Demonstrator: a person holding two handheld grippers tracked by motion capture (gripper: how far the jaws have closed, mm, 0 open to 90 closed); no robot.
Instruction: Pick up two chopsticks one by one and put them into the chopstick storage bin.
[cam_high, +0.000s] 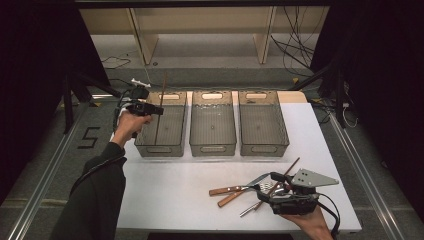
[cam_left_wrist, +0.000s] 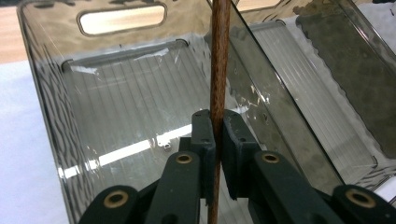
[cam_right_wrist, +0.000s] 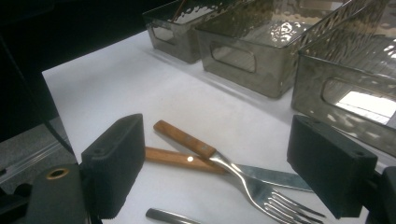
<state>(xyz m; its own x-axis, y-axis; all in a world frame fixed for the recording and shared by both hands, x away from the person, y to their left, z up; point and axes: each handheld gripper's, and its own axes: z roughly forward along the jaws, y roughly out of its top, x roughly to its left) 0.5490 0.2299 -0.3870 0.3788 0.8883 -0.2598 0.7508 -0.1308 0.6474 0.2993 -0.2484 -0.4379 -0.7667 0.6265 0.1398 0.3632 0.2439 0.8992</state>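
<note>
My left gripper (cam_high: 151, 109) is shut on a thin brown wooden stick (cam_high: 159, 125), which stands nearly upright with its lower end inside the left grey bin (cam_high: 160, 149). In the left gripper view the two pads (cam_left_wrist: 205, 135) pinch the stick (cam_left_wrist: 219, 65) above the bin's ribbed floor (cam_left_wrist: 130, 116). My right gripper (cam_high: 270, 189) rests near the table's front right, open, facing loose cutlery. Between its wide-apart jaws (cam_right_wrist: 222, 163) lie a wooden-handled fork (cam_right_wrist: 187, 140) and a wooden-handled knife (cam_right_wrist: 173, 157).
Three grey see-through bins stand in a row at the back; the middle bin (cam_high: 213, 148) and right bin (cam_high: 263, 148) hold nothing I can see. A second brown stick (cam_high: 290, 169) and a metal handle (cam_right_wrist: 168, 217) lie among the cutlery. The white tabletop (cam_high: 170, 190) ends close in front.
</note>
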